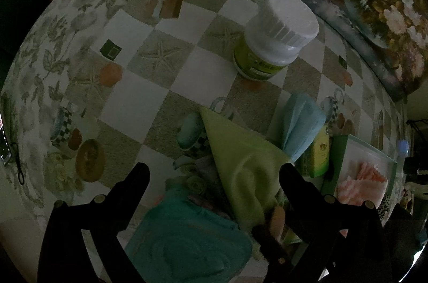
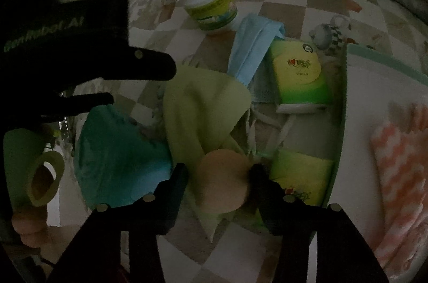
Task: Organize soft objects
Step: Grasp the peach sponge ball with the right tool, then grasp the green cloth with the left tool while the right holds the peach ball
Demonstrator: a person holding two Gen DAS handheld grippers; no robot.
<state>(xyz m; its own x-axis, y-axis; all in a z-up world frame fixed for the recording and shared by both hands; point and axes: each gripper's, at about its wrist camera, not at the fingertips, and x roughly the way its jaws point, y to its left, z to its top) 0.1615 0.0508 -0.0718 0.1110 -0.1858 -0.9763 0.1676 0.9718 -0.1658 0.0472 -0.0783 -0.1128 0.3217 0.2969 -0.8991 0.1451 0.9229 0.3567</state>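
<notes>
Your right gripper (image 2: pixel 219 182) is clenched on a round, matte beige sponge puff (image 2: pixel 223 181) at the lower centre of the right wrist view; both pads press its sides. Behind it lies a limp, smooth lime-green cloth (image 2: pixel 203 106), with a nubby teal towel (image 2: pixel 120 157) to its left and a folded light-blue cloth (image 2: pixel 251 47) above. Your left gripper (image 1: pixel 214 173) hangs released, jaws wide over the checked tablecloth (image 1: pixel 165 85). A ribbed-capped white plastic bottle (image 1: pixel 275 34) stands upper centre.
</notes>
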